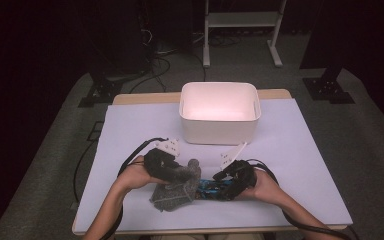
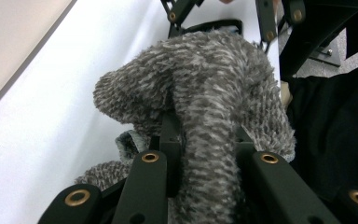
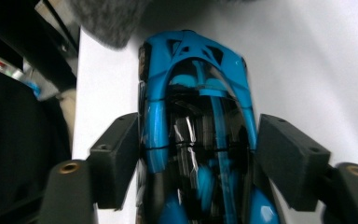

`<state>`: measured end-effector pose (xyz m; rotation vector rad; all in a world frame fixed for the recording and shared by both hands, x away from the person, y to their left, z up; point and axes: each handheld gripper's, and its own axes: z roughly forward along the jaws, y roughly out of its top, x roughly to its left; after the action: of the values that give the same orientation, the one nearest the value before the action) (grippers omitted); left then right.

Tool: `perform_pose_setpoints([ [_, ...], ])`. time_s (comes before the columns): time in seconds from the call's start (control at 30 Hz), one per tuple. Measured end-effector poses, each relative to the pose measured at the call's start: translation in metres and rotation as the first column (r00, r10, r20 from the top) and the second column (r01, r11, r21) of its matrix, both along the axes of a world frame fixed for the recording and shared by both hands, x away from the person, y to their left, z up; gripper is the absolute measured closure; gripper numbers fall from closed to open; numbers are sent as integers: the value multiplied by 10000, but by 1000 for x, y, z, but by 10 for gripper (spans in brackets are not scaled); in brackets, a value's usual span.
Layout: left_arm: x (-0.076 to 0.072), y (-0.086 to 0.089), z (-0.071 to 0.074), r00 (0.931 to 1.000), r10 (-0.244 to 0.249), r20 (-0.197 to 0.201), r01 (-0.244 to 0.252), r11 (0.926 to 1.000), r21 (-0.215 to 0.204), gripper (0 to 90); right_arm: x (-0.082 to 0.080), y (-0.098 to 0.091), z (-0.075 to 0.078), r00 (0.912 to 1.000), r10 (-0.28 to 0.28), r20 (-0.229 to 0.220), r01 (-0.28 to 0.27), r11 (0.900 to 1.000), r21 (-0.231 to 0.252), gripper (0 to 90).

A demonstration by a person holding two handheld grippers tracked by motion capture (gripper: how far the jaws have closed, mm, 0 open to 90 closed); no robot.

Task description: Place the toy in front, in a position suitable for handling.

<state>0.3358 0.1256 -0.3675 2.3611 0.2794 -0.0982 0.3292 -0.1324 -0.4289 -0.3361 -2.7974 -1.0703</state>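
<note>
A grey fuzzy cloth (image 1: 172,195) lies bunched on the white table cover (image 1: 300,165) near the front edge. My left gripper (image 1: 172,174) is shut on a fold of it; in the left gripper view the cloth (image 2: 205,79) bulges up between the jaws of the left gripper (image 2: 205,137). Right beside the cloth lies a blue and black toy car (image 1: 209,189). My right gripper (image 1: 226,186) straddles it from the right. In the right gripper view the car (image 3: 196,84) sits between the pads of the right gripper (image 3: 198,140), which stand close along its sides, a slim gap at the right pad.
A white rectangular bin (image 1: 219,131) stands behind the hands at the middle of the table, its inside bare. Black cables trail from both grippers over the front edge. A white frame (image 1: 240,20) and dark stands sit on the floor beyond the table.
</note>
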Motion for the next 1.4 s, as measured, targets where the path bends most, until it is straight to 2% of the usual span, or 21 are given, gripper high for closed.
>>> perform_pose_setpoints([
  [0.03, 0, 0, -1, 10000, -14, -14, 14, 10000, 21, 745, -4, 1, -1, 9991, 95, 405, -96, 10000, 15, 309],
  [0.07, 0, -1, -1, 10000, -44, -20, 44, 10000, 55, 745, -7, 2, -1, 9985, 99, 541, -99, 10000, -1, 319],
  [0.1, -1, -1, -2, 10000, -21, -50, 21, 10000, 49, 744, -8, 3, -1, 9988, 133, 464, -134, 9999, 10, 340],
  [0.13, -1, -2, -3, 10000, -41, -44, 42, 10000, 77, 744, -10, 3, 0, 9982, 248, 551, -257, 9995, 158, 334],
  [0.17, -1, -2, -4, 10000, -70, -49, 71, 9999, 94, 744, -11, 4, 0, 9963, 111, 857, -106, 9999, -66, 273],
  [0.2, -1, -3, -5, 9999, -106, -58, 107, 9999, 116, 744, -11, 4, -2, 9958, 100, 907, -72, 9995, -317, 268],
  [0.3, -3, -5, -10, 9998, -156, -124, 157, 9998, 115, 744, -12, -2, -7, 9981, 91, 614, -85, 9999, -96, 244],
  [0.4, -4, -10, -17, 9994, -248, -222, 253, 9994, 219, 744, -14, -13, -10, 9983, -20, 576, 5, 9997, 260, 221],
  [0.57, -4, -21, -26, 9981, -514, -338, 528, 9978, 409, 744, -19, -32, -13, 9972, -137, 741, 117, 9996, 268, 198],
  [0.7, -3, -27, -30, 9971, -655, -392, 675, 9964, 519, 741, -20, -38, -14, 9973, -95, 722, 84, 9998, 165, 183],
  [0.83, -2, -31, -31, 9968, -694, -402, 715, 9960, 527, 740, -19, -31, -23, 9972, -13, 744, 34, 9996, -283, 161],
  [0.9, -2, -32, -30, 9964, -749, -404, 772, 9953, 584, 740, -19, -28, -23, 9963, 12, 856, 5, 9998, -198, 165],
  [0.93, -3, -33, -29, 9964, -752, -389, 773, 9954, 568, 740, -19, -27, -24, 9962, 11, 871, 3, 9999, -165, 179],
  [0.97, -3, -33, -29, 9963, -779, -376, 800, 9951, 575, 740, -19, -26, -23, 9944, 23, 1060, -3, 9998, -190, 233],
  [1.07, -2, -32, -29, 9963, -771, -378, 793, 9950, 609, 740, -21, -22, -23, 9888, 394, 1441, -360, 9990, -265, 235],
  [1.23, -4, -29, -26, 9970, -703, -338, 720, 9960, 522, 741, -17, -10, -18, 9761, 1225, 1793, -1115, 9913, -701, 240],
  [1.3, -4, -29, -25, 9969, -729, -304, 744, 9958, 538, 740, -15, -6, -18, 9714, 1427, 1896, -1310, 9887, -729, 240],
  [1.37, -3, -32, -25, 9965, -780, -300, 798, 9946, 659, 741, -13, -5, -18, 9704, 1500, 1894, -1399, 9880, -657, 239],
  [1.4, -2, -34, -26, 9962, -817, -307, 837, 9939, 713, 741, -12, -5, -19, 9736, 1445, 1769, -1377, 9892, -501, 238],
])
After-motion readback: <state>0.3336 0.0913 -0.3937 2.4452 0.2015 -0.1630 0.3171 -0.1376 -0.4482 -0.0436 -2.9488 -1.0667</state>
